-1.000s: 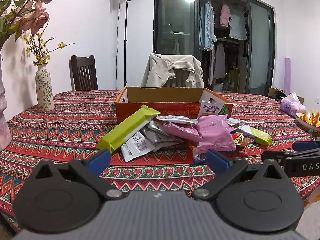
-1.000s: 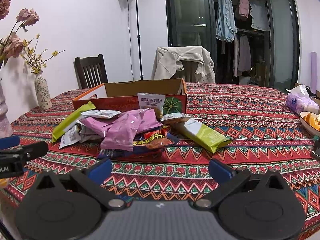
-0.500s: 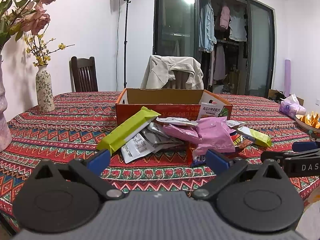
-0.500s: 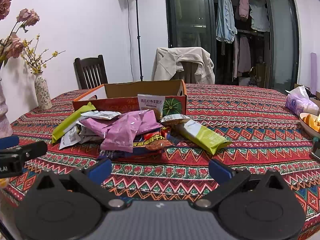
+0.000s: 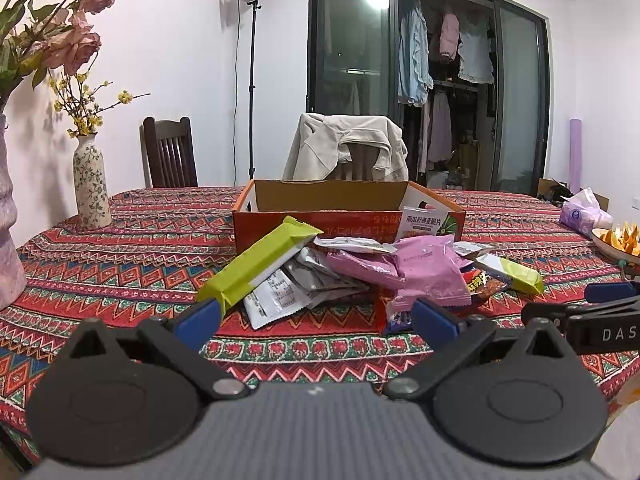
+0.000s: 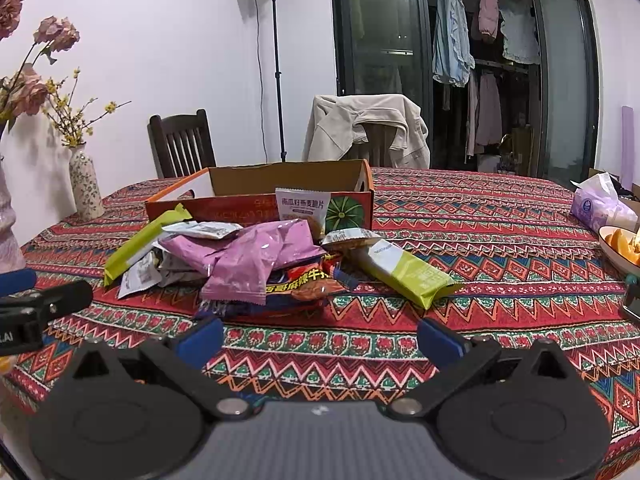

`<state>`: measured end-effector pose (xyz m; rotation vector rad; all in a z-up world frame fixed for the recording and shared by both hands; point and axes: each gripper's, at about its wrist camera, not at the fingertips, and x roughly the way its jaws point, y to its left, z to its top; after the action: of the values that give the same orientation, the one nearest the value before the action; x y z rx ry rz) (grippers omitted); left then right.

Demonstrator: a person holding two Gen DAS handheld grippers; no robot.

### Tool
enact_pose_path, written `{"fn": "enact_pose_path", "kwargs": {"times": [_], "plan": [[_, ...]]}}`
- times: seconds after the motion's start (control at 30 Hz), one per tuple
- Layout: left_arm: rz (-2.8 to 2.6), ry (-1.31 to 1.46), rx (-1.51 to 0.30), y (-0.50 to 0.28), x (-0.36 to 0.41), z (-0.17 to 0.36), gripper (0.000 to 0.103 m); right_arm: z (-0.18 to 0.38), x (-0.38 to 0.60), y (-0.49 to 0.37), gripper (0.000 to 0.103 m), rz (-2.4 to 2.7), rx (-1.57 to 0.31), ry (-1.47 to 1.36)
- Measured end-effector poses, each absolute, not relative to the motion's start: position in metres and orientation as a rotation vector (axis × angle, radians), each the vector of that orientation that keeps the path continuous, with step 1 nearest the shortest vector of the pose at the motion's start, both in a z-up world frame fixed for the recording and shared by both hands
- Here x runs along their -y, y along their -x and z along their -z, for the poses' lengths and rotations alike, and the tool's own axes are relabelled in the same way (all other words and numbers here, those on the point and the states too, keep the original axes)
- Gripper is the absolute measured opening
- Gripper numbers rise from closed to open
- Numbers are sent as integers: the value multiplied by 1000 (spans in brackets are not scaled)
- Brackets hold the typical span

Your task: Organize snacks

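A pile of snack packets lies on the patterned tablecloth in front of an open red cardboard box [image 5: 348,220] [image 6: 256,206]. It holds a long green bar [image 5: 256,264] [image 6: 140,240], pink bags [image 5: 424,268] [image 6: 248,260], silver packets [image 5: 296,288], a red-orange bag [image 6: 304,284] and a second green bar [image 6: 408,272] [image 5: 512,274]. A white packet [image 6: 302,206] leans on the box. My left gripper [image 5: 316,318] is open and empty, just short of the pile. My right gripper [image 6: 320,338] is open and empty, near the table's front edge.
A floral vase [image 5: 91,184] stands at the left, a larger pink vase [image 5: 8,240] nearer. A bowl of orange pieces [image 5: 618,240] and a tissue pack [image 6: 600,204] sit at the right. Chairs [image 6: 184,142] stand behind the table.
Both views have shifted slightly; the pile sits a little lower in frame. Neither gripper has opened, shut or taken hold of anything.
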<state>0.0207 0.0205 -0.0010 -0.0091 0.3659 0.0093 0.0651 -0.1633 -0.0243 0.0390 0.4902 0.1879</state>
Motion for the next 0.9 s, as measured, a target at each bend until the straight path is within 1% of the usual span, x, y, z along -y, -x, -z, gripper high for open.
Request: {"fn": "enact_pose_path", "kwargs": {"times": [0.9], "plan": [[-4, 25, -338, -25, -23, -5, 103, 21, 164, -72, 103, -221, -485, -52]]}}
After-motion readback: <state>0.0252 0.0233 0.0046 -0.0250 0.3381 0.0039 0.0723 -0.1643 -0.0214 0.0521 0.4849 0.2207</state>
